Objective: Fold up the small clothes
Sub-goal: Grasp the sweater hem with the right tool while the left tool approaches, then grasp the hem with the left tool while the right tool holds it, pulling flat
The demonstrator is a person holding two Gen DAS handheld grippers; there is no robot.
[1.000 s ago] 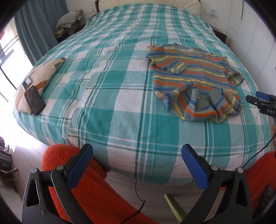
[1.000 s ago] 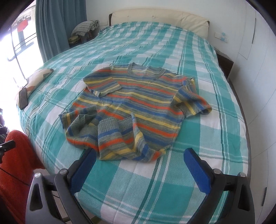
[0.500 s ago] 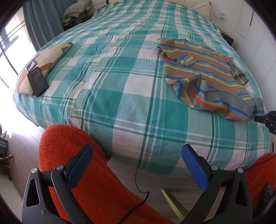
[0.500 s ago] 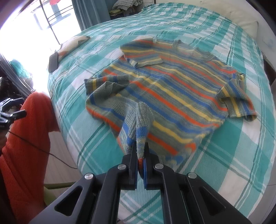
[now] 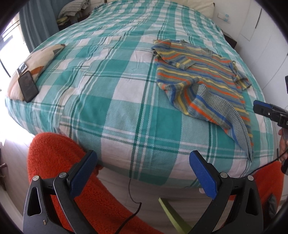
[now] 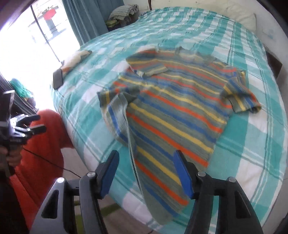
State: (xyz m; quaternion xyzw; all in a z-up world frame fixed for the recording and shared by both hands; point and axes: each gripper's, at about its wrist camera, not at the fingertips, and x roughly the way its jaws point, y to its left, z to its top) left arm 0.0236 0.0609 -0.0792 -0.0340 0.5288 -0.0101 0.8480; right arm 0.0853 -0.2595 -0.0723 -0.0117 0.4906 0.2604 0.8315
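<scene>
A small striped knit sweater in grey, blue, orange and yellow lies on the teal checked bedspread. Its hem hangs over the bed's near edge. It also shows in the left wrist view, on the right part of the bed. My right gripper is open and empty, just in front of the hanging hem. My left gripper is open and empty, off the bed's near edge, left of the sweater. The right gripper shows in the left wrist view at the right edge.
A patterned pillow with a black phone on it lies at the bed's left edge. An orange fleece-clad body is below the bed edge. Folded clothes sit by the teal curtain. A nightstand stands on the right.
My right gripper, shut on the sweater's hem half a second ago, has opened and let it go; the hem now hangs over the bed edge. The left gripper stayed open.
</scene>
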